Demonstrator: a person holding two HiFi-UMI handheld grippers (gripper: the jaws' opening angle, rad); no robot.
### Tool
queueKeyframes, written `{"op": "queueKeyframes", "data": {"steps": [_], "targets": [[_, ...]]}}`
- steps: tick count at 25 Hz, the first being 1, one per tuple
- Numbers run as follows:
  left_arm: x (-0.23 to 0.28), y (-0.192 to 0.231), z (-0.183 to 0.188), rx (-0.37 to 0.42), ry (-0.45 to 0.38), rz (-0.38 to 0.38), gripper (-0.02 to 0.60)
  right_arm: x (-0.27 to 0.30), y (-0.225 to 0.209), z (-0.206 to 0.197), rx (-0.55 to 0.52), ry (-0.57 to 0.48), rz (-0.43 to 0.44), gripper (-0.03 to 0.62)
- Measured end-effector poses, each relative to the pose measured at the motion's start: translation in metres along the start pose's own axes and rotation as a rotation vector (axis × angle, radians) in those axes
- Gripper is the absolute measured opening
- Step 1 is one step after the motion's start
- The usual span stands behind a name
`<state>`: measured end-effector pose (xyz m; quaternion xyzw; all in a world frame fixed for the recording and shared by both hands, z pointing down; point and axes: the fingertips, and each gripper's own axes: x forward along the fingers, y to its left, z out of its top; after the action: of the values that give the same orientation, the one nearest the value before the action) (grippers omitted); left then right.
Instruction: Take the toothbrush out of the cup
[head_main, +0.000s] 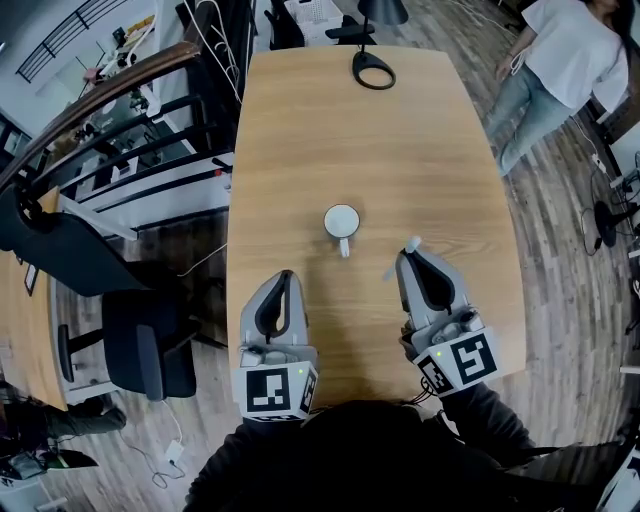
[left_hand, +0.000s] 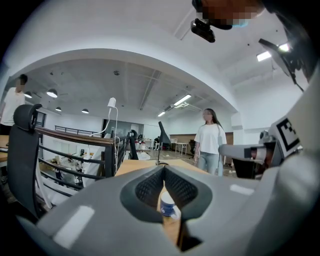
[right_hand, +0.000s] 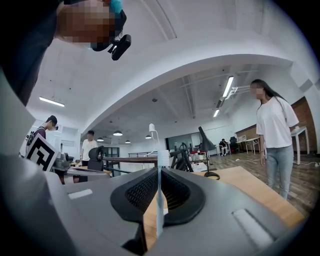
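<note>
A white cup (head_main: 342, 221) stands empty near the middle of the wooden table (head_main: 330, 130), handle toward me. My right gripper (head_main: 409, 257) is to the cup's right and nearer me, shut on the white toothbrush (head_main: 411, 244). In the right gripper view the toothbrush (right_hand: 159, 192) stands upright between the jaws, bristle head on top. My left gripper (head_main: 285, 276) is shut with nothing in it, below and left of the cup. Through the gap behind its jaws the left gripper view shows the cup (left_hand: 167, 204) a short way ahead.
A black desk lamp base (head_main: 373, 69) sits at the table's far end. A person in a white shirt (head_main: 566, 55) stands off the far right corner. A black office chair (head_main: 140, 352) and a railing (head_main: 120, 90) lie to the left.
</note>
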<state>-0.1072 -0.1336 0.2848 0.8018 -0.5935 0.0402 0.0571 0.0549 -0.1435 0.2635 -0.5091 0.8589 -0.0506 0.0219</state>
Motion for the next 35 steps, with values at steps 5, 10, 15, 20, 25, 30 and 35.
{"op": "queueKeyframes", "data": {"steps": [5, 10, 15, 20, 25, 30, 35], "targets": [[0.005, -0.003, 0.001, 0.004, 0.001, -0.002, 0.008, 0.002, 0.0, -0.001, 0.003, 0.002, 0.011, 0.021], [0.012, -0.005, 0.001, 0.007, 0.002, -0.003, 0.008, 0.009, 0.001, -0.003, 0.01, 0.008, 0.025, 0.02], [0.019, -0.01, 0.003, 0.016, -0.002, -0.005, 0.008, 0.011, -0.001, -0.004, 0.012, 0.012, 0.036, 0.02], [0.025, -0.008, 0.001, 0.016, -0.002, -0.002, 0.008, 0.015, -0.005, -0.009, 0.007, 0.025, 0.033, 0.02], [0.032, -0.012, -0.002, 0.016, 0.004, -0.007, 0.008, 0.018, -0.015, -0.008, 0.01, 0.024, 0.029, 0.02], [0.034, -0.014, -0.005, 0.015, 0.01, -0.011, 0.008, 0.019, -0.018, -0.009, 0.013, 0.025, 0.032, 0.02], [0.035, -0.013, -0.004, 0.018, 0.012, -0.01, 0.008, 0.021, -0.016, -0.011, 0.014, 0.034, 0.039, 0.02]]}}
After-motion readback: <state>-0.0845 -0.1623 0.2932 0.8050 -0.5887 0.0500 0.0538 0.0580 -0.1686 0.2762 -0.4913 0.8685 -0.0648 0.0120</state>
